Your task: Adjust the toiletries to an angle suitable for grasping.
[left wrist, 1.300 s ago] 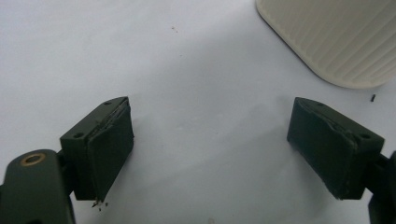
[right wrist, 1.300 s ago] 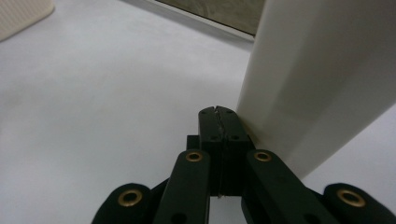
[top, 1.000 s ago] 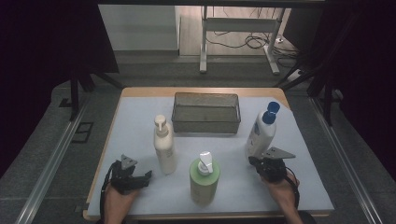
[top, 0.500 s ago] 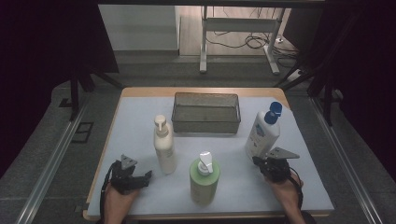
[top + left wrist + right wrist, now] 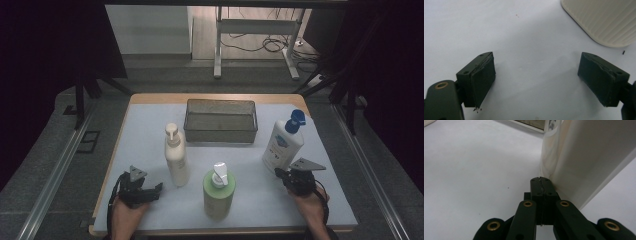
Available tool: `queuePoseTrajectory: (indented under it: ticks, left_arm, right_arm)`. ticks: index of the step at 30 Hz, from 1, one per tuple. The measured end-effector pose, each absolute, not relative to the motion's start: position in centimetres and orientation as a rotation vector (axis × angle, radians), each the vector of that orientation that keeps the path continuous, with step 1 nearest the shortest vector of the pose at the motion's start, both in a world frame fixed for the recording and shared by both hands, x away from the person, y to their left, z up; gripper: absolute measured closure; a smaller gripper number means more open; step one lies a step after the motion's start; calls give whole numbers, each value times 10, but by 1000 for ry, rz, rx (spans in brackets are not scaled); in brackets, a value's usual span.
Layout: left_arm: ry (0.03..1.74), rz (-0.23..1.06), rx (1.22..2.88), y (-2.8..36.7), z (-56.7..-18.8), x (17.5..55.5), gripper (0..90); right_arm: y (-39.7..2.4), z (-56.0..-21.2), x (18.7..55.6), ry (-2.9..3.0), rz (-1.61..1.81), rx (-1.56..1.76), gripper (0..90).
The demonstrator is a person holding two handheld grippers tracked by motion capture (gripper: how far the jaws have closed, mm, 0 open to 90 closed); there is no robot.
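With its fingers pressed together, the right gripper [image 5: 294, 178] nudging the white bottle [image 5: 281, 145] could topple it; the left gripper [image 5: 145, 192] gapes wide.

High view overlooks table [image 5: 150, 130], gripper views close, low.

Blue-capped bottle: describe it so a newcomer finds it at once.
Start at the dark mesh basket at the table's far middle. Just right of it stands the white bottle, leaning slightly, with the shut right tongs at its base. Alone among the three bottles, it has a blue pump top.
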State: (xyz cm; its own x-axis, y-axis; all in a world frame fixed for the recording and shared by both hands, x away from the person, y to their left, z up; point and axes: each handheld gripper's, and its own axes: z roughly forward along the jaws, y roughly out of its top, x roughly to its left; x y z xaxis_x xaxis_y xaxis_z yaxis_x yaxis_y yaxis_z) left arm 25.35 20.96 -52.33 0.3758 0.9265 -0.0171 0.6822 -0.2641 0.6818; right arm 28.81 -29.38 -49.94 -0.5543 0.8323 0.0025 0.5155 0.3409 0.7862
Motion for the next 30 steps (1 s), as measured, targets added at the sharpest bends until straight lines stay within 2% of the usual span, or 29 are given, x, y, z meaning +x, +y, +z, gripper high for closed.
queuePoseTrajectory:
  ticks: [5, 9, 14, 20, 30]
  left_arm:
    - [1381, 523, 2035, 210, -523, 254, 144]
    - [1381, 523, 2036, 210, -523, 254, 144]
    - [1381, 523, 2035, 210, -523, 254, 144]
    - [1382, 523, 2034, 210, -523, 254, 144]
    - [1381, 523, 2034, 210, -523, 254, 144]
  right_arm:
    - [-294, -500, 288, 2217, 1069, 1178, 896]
    - [-294, -498, 288, 2219, 1088, 1178, 858]
    - [-296, -495, 283, 2227, 1104, 1176, 764]
    - [-298, -493, 274, 2228, 1096, 1174, 608]
    - [-315, -479, 269, 2192, 1160, 1243, 452]
